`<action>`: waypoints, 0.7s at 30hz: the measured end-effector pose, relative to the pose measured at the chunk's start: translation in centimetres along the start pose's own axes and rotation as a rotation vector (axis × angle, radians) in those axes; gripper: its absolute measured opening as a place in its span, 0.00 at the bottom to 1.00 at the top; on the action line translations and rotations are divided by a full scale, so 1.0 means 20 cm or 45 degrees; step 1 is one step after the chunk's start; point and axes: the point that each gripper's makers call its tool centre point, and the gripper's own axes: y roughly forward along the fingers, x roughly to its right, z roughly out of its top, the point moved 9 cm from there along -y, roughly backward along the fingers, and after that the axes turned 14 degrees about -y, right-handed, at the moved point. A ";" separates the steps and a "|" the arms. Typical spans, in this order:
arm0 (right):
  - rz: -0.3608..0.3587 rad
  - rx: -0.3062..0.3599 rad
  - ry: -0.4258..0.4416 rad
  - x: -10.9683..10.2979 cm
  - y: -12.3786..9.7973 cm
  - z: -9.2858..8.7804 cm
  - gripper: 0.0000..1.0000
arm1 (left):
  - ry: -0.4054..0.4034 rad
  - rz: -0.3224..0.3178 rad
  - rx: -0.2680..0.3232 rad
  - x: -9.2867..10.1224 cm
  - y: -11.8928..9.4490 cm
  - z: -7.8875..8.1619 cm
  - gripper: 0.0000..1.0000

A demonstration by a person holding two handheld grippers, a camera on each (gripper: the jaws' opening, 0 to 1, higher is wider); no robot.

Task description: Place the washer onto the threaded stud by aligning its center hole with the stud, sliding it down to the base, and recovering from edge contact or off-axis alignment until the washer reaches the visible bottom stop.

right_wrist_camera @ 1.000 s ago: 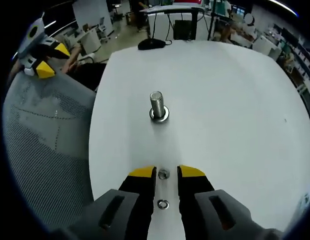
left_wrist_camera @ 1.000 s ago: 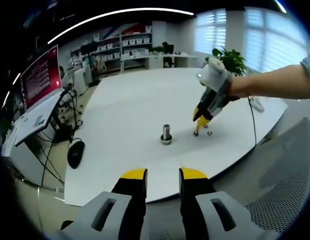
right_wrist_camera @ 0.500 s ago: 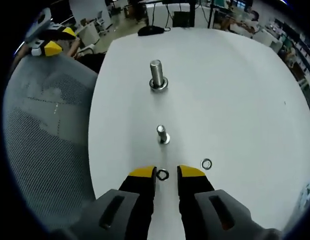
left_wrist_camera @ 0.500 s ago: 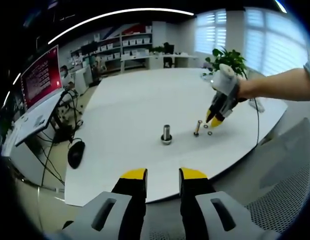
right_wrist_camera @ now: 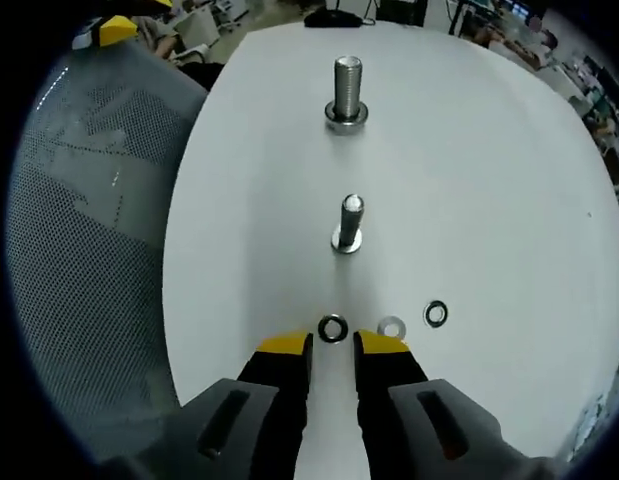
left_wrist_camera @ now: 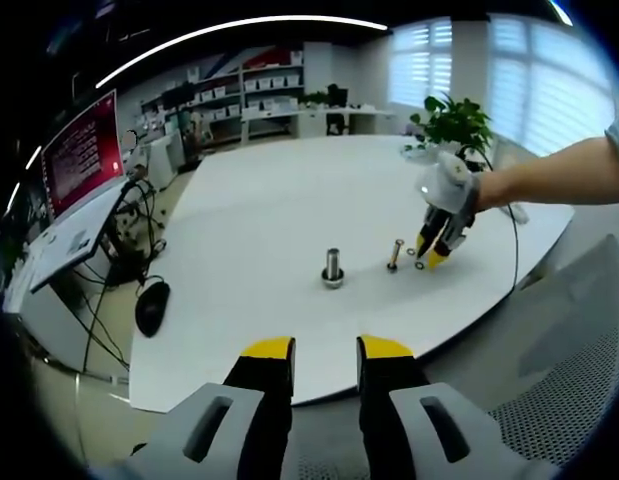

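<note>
Right gripper view: your right hand-held gripper (right_wrist_camera: 332, 347) hangs over the white desk (right_wrist_camera: 489, 180), jaws slightly parted and holding nothing. A dark washer (right_wrist_camera: 332, 328) lies just beyond its tips, nearer than the small stud (right_wrist_camera: 349, 224). Two more washers (right_wrist_camera: 392, 327) lie beside it. The large stud (right_wrist_camera: 347, 92) stands farthest. Your left hand-held gripper (left_wrist_camera: 326, 352) is parted, empty.

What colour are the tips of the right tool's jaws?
Yellow, on grey and black bodies; the right tool shows it best in the right gripper view.
</note>
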 end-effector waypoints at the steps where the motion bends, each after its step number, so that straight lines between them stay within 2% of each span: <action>1: 0.001 -0.004 -0.002 0.00 0.01 0.00 0.19 | 0.000 -0.001 0.000 0.00 0.00 0.00 0.22; 15: -0.023 -0.004 -0.009 0.01 0.01 0.00 0.15 | 0.001 -0.001 -0.002 0.00 0.00 0.00 0.22; 21: -0.074 0.066 -0.005 0.00 -0.06 0.04 0.15 | 0.001 0.000 -0.002 0.00 0.00 0.00 0.22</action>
